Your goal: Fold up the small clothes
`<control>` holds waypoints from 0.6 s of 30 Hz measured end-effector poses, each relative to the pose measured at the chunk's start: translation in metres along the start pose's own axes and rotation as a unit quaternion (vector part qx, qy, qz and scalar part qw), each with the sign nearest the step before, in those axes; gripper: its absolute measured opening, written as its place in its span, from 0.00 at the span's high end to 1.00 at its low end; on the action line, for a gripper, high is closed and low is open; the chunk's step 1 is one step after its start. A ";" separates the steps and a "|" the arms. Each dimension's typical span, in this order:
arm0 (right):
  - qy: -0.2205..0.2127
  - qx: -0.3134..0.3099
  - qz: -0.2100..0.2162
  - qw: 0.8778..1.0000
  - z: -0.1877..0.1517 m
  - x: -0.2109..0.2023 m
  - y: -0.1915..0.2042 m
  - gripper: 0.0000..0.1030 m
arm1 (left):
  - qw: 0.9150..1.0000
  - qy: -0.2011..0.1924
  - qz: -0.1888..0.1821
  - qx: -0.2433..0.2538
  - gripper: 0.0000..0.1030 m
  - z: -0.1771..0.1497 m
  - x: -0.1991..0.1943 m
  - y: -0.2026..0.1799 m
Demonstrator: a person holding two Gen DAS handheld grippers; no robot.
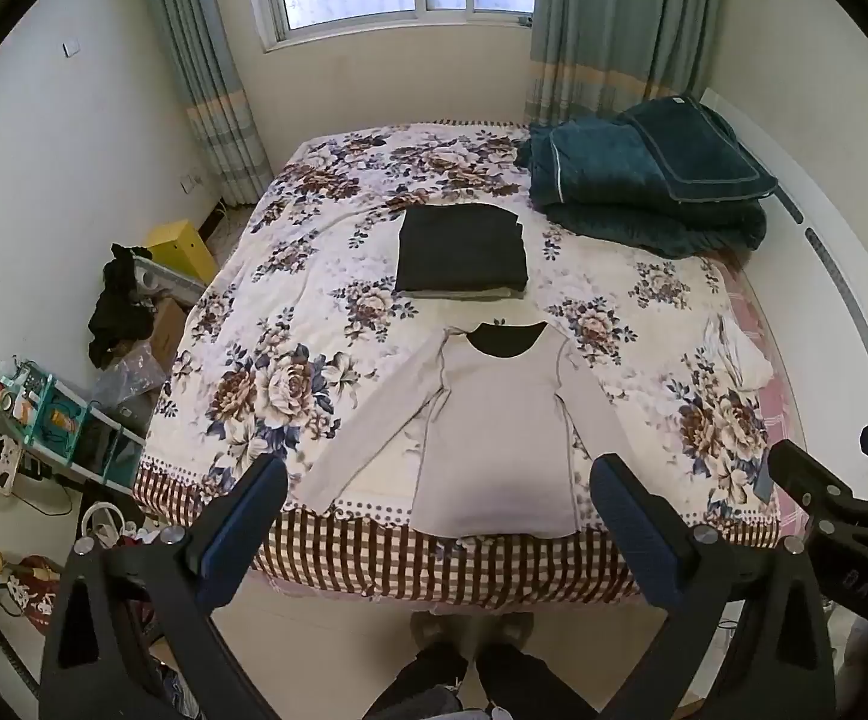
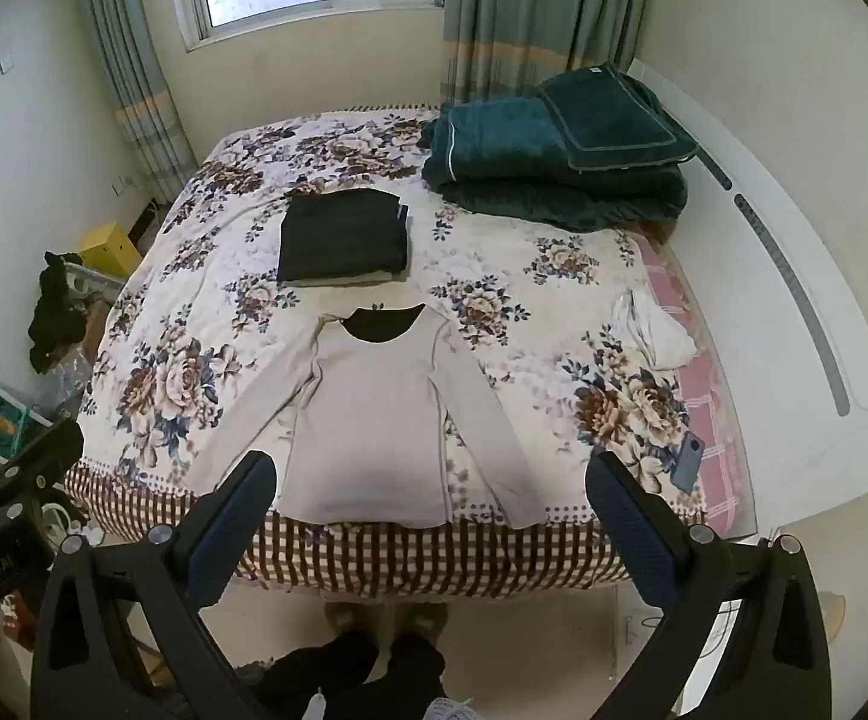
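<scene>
A pale long-sleeved shirt (image 1: pixel 496 420) with a dark neckline lies spread flat on the floral bed, hem at the near edge, sleeves angled out; it also shows in the right wrist view (image 2: pixel 374 414). Behind it sits a stack of folded dark clothes (image 1: pixel 460 255), which shows in the right wrist view too (image 2: pixel 342 235). My left gripper (image 1: pixel 434 531) is open and empty, held above the bed's near edge in front of the shirt. My right gripper (image 2: pixel 431 531) is open and empty, likewise short of the shirt's hem.
A folded teal blanket (image 1: pixel 649 180) lies at the far right of the bed (image 1: pixel 266 384). A white cloth (image 2: pixel 652 330) and a phone (image 2: pixel 688 462) lie near the right edge. Clutter and a shelf (image 1: pixel 62 420) stand on the floor to the left. A white headboard (image 2: pixel 793 312) stands at right.
</scene>
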State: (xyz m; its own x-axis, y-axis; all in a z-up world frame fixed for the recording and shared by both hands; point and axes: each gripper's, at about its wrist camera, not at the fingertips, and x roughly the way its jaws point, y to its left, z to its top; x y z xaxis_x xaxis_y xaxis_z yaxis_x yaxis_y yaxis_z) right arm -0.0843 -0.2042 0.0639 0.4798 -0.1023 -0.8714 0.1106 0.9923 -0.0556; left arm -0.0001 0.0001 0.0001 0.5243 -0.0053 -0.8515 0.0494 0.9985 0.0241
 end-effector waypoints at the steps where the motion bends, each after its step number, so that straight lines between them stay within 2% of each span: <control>1: 0.000 0.000 0.000 1.000 0.000 0.000 0.000 0.00 | 1.000 0.000 0.000 -0.001 0.00 0.000 0.000 0.000; 18: -0.004 -0.001 0.001 1.000 -0.001 -0.011 0.002 0.00 | 1.000 -0.009 0.002 0.001 0.00 0.000 0.000 0.000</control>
State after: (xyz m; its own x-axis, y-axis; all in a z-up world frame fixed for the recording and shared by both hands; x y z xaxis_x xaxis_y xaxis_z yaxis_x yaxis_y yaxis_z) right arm -0.0901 -0.2012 0.0730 0.4861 -0.1008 -0.8681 0.1081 0.9926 -0.0547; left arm -0.0006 0.0003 0.0000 0.5389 -0.0024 -0.8424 0.0486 0.9984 0.0282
